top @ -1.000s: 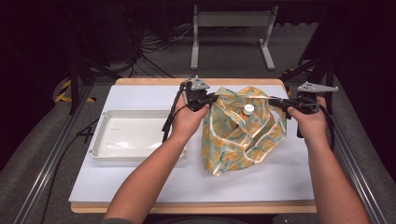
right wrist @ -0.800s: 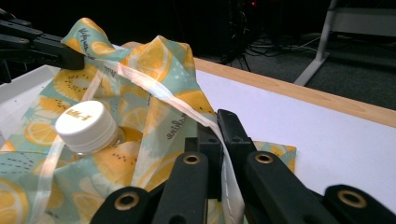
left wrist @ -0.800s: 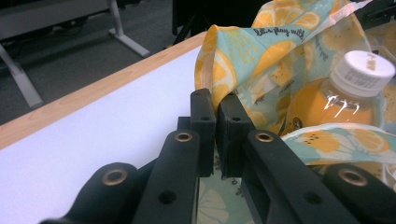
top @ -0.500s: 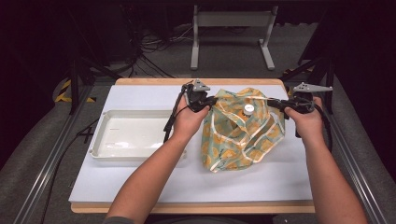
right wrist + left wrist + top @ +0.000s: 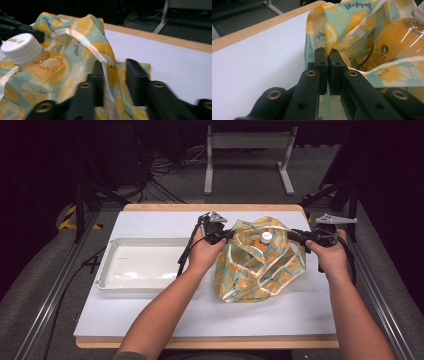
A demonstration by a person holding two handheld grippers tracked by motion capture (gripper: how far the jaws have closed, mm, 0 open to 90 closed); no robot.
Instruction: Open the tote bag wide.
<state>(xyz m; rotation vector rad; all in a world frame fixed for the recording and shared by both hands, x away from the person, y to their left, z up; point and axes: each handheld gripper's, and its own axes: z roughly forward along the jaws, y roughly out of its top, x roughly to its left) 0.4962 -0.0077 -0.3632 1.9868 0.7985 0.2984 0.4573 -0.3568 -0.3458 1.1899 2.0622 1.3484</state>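
While the white-covered wooden table point(image 5: 150, 320) takes up most of what I see from above, with a shallow white plastic tray point(image 5: 107, 272) resting on its left part, my work sits right of centre: a soft lemon-printed teal and yellow bag with a clear trim point(image 5: 260, 265), slumped on the table between my two hands. Inside it stands an orange-drink plastic bottle with a white cap point(image 5: 267, 238), its neck poking up through the open mouth, so the bag's long axis runs roughly from one gripper to the other. My left gripper point(image 5: 328, 53) is clenched on the bag's left rim, with the fabric pinched flat between the pads and the bottle just beyond it. My right gripper point(image 5: 115, 66) has just been opening: its jaws now stand apart on either side of the bag's right edge and the pale ribbon handle point(image 5: 82, 40), with the cloth between them but not squeezed. I judge that the left hand alone holds the bag, and that the next move depends on the right jaws drawing back clear of that handle, away from the bottle.
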